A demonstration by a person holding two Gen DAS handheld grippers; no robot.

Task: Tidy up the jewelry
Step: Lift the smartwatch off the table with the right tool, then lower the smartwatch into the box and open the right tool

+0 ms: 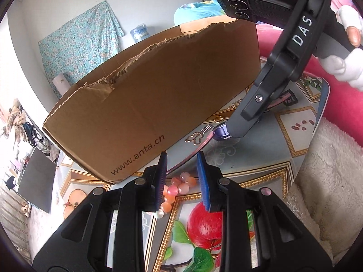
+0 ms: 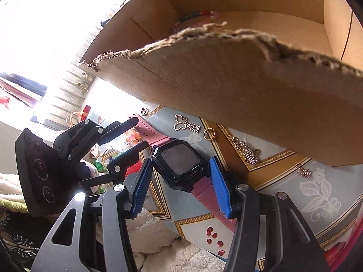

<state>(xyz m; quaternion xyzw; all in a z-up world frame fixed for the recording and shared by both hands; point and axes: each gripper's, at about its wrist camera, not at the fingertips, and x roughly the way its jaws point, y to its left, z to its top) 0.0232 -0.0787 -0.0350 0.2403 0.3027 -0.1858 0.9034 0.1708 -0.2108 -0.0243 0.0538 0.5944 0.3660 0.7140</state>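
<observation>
A pink-strapped digital watch (image 2: 180, 162) lies on the patterned tablecloth (image 2: 317, 195) in front of a torn cardboard box (image 2: 226, 86). My right gripper (image 2: 181, 188) is open, its blue pads either side of the watch face, not touching it. In the left wrist view the right gripper (image 1: 221, 133) comes down at the watch by the box (image 1: 147, 104). My left gripper (image 1: 181, 179) is open and empty above a pink bead bracelet (image 1: 179, 187). Gold charms (image 2: 181, 122), a gold ring (image 2: 209, 133) and small chains (image 2: 246, 150) lie along the box's base.
Some jewelry lies inside the box (image 2: 195, 17). A white fluffy blanket (image 1: 329, 181) borders the table's right edge. Small red beads (image 2: 213, 235) lie near the table's front edge. A gloved hand (image 1: 344, 52) holds the right gripper's handle.
</observation>
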